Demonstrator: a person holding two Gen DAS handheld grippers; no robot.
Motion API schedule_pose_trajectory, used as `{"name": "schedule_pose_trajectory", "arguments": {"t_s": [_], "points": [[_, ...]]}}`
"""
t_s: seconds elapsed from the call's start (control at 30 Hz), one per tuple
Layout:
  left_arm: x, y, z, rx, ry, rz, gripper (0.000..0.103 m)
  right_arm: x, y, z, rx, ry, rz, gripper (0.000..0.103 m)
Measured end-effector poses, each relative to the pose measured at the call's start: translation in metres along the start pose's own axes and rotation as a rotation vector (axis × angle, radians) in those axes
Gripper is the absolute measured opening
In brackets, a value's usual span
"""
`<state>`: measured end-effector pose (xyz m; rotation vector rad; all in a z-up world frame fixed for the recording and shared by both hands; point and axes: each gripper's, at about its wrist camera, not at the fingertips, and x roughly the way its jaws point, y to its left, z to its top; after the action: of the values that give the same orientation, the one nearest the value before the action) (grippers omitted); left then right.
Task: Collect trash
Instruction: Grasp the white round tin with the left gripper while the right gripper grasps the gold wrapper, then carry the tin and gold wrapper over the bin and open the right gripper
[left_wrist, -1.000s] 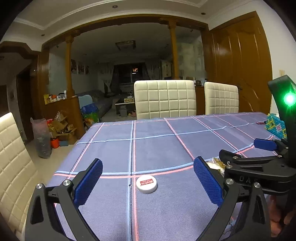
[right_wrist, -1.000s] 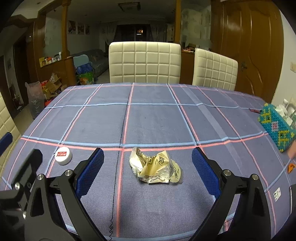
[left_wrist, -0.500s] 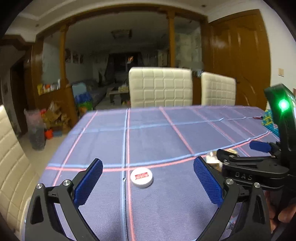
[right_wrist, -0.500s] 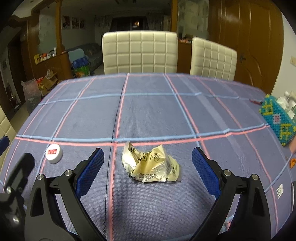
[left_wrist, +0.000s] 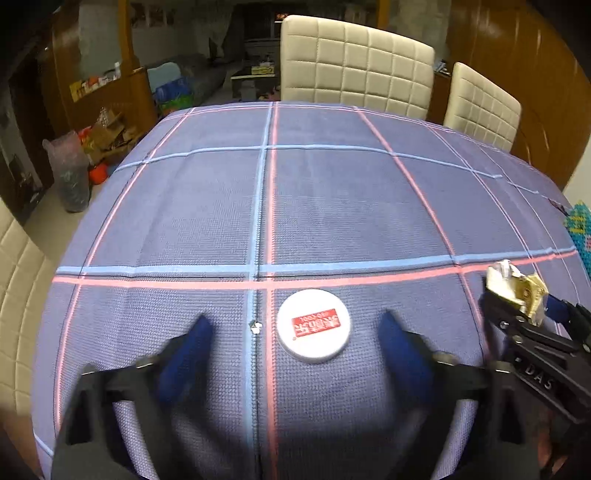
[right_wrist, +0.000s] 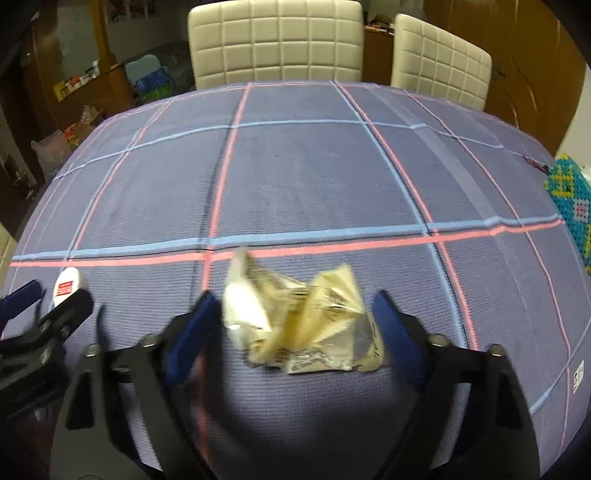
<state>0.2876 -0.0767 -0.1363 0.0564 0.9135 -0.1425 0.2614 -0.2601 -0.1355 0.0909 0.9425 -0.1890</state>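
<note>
A white round cap with a red label (left_wrist: 313, 325) lies on the blue checked tablecloth (left_wrist: 332, 206). My left gripper (left_wrist: 295, 338) is open, low over the cloth, with the cap between its blue fingers. A crumpled yellow-white wrapper (right_wrist: 299, 321) lies on the cloth between the open blue fingers of my right gripper (right_wrist: 295, 325). The wrapper also shows in the left wrist view (left_wrist: 517, 290), beside the right gripper's black frame (left_wrist: 535, 354). The cap shows at the left of the right wrist view (right_wrist: 68, 286).
Two cream padded chairs (left_wrist: 354, 62) stand at the table's far side. A bead-covered turquoise box (right_wrist: 572, 206) sits at the right table edge. Bags and cardboard clutter (left_wrist: 92, 147) lie on the floor at the left. A small sticker (right_wrist: 578, 376) lies near the right edge.
Both grippers have tilted down and moved forward and lower. The cap now sits between the left fingers and the wrapper between the right fingers. Both stay open.
</note>
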Motion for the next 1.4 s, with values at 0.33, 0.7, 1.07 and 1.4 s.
{"name": "schedule_pose_trajectory", "arguments": {"t_s": [0.33, 0.7, 1.07, 1.4], "points": [[-0.016, -0.001, -0.009, 0.028, -0.053, -0.023, 0.039, -0.026, 0.024, -0.009, -0.085, -0.085, 0.014, 0.045], [-0.069, 0.004, -0.027, 0.083, -0.159, -0.027, 0.039, -0.057, 0.038, -0.021, -0.16, -0.174, 0.072, 0.038], [-0.123, 0.043, -0.052, 0.079, -0.246, 0.026, 0.039, -0.096, 0.082, -0.045, -0.283, -0.263, 0.224, 0.037], [-0.159, 0.11, -0.076, 0.027, -0.301, 0.151, 0.039, -0.131, 0.162, -0.074, -0.428, -0.281, 0.316, 0.037]]}}
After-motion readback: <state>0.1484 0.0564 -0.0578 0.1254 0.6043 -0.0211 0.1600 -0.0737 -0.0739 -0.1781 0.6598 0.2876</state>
